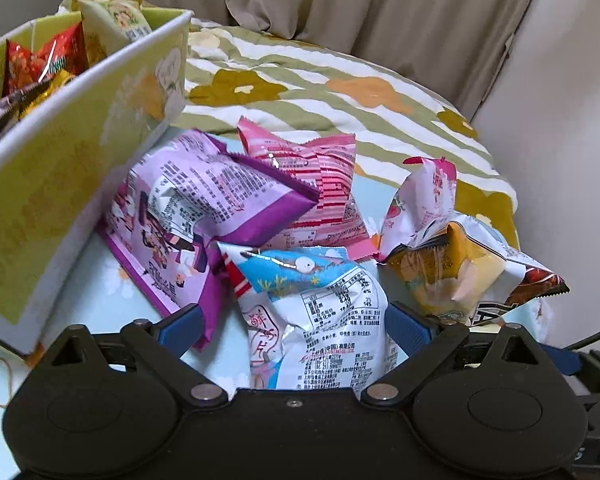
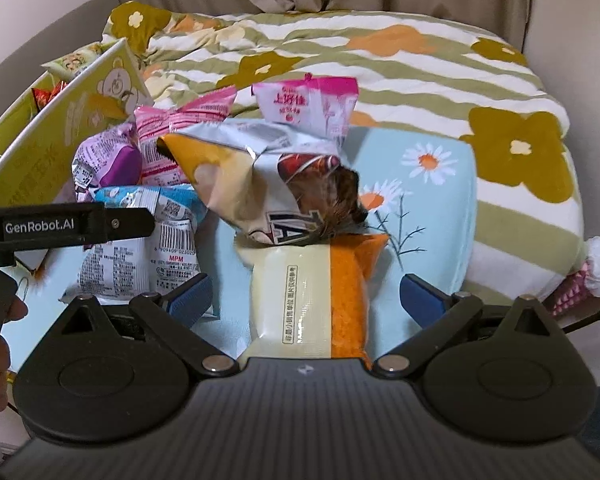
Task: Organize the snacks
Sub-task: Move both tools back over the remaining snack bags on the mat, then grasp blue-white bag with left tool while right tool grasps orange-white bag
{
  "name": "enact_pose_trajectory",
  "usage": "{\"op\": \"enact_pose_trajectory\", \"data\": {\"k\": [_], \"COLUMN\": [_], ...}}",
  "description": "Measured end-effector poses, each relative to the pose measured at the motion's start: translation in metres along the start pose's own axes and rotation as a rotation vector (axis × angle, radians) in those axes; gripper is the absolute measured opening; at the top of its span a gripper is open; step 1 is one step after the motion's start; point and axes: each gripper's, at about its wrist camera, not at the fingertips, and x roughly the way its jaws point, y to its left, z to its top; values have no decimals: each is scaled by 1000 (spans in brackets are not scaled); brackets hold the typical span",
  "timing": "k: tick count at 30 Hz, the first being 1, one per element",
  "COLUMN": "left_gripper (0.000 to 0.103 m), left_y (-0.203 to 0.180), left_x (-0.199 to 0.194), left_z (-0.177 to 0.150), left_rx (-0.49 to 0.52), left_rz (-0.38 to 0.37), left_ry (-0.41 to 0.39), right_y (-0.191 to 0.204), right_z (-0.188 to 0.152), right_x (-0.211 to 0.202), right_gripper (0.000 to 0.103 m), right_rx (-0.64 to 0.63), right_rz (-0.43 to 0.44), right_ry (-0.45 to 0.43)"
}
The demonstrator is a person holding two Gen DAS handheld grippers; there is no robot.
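A pile of snack packets lies on a light blue daisy sheet (image 2: 432, 184). In the left wrist view my left gripper (image 1: 296, 326) is open, its blue pads either side of a white and blue packet (image 1: 320, 320). Beyond lie a purple packet (image 1: 188, 216), a pink striped packet (image 1: 320, 184), a small pink and white packet (image 1: 424, 200) and a silver and yellow bag (image 1: 452, 268). In the right wrist view my right gripper (image 2: 306, 300) is open around a cream and orange packet (image 2: 312, 300). The silver bag (image 2: 268, 184) lies just beyond it.
A yellow-green cardboard box (image 1: 60, 184) holding several snacks stands at the left; it also shows in the right wrist view (image 2: 60, 128). A flowered striped quilt (image 1: 340, 80) covers the bed behind. Curtains and walls close the back. A rubber band (image 1: 0, 380) lies at the left.
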Motion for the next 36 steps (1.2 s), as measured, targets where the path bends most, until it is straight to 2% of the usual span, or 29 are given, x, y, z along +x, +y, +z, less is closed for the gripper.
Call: {"op": "enact_pose_trajectory", "data": {"k": [4, 6, 12, 13, 15, 17, 20, 31, 36], "left_gripper": [93, 92, 90, 83, 77, 67, 57, 55, 55], "left_y": [-7, -10, 0, 2, 8, 9, 11, 8, 8], "left_x": [1, 4, 16, 17, 20, 19, 16, -6, -17], "left_z": [-4, -7, -8, -8, -6, -6, -7, -24, -26], "left_rx": [18, 22, -66, -81, -120, -122, -112, -57, -28], "left_rz": [0, 0, -45, -58, -87, -95, -106, -124, -124], "left_ry": [21, 33, 64, 71, 91, 98, 100, 107, 94], "right_y": [2, 2, 3, 3, 3, 3, 2, 2, 4], "right_z": [-2, -2, -2, -3, -4, -4, -5, -14, -17], "right_x": [7, 11, 17, 17, 18, 19, 19, 19, 20], "right_gripper": [103, 103, 103, 103, 103, 103, 103, 103, 96], "right_rx": [-21, -28, -42, -48, -54, -50, -46, -38, -42], "right_rz": [19, 27, 59, 58, 59, 62, 61, 34, 0], "right_ry": [16, 21, 37, 37, 39, 42, 46, 56, 52]}}
